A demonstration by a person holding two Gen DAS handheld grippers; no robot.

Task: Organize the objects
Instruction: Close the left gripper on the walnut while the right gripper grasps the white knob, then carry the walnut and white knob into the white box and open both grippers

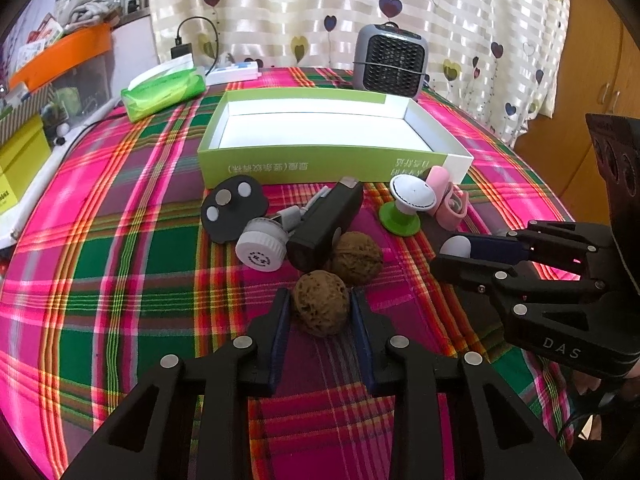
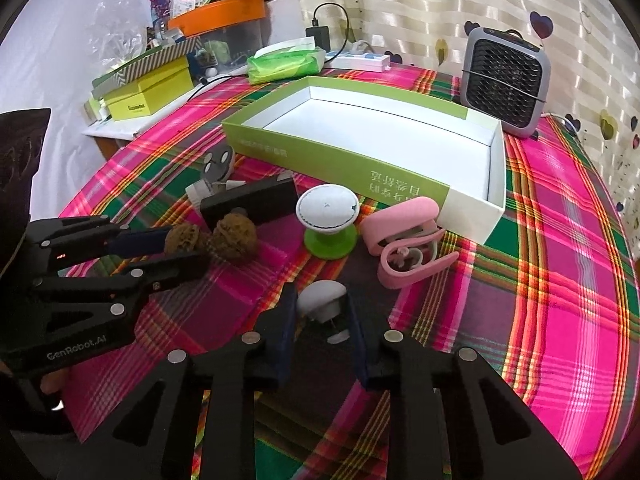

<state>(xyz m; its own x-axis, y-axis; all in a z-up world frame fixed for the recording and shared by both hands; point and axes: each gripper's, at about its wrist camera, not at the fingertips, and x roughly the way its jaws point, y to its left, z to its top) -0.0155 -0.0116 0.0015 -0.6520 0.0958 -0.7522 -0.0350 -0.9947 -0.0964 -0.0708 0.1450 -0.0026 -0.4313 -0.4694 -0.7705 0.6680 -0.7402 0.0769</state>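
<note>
— What stands behind the table?

— A cream striped curtain (image 1: 320, 8) printed with dark hearts hangs across the far side, daylight glowing through it. A wooden cabinet (image 1: 592, 80) stands at the far right.

— And the table itself?

— It wears a plaid tablecloth (image 1: 120, 208) in pink, green and purple. A small grey heater (image 1: 390, 62) sits at its far edge, near a green tissue pack (image 1: 164, 90).

— The left?

— A cluttered side shelf — an orange tray (image 2: 224, 14), yellow-green boxes (image 2: 150, 96) — against a pale wall (image 2: 52, 40).
</note>
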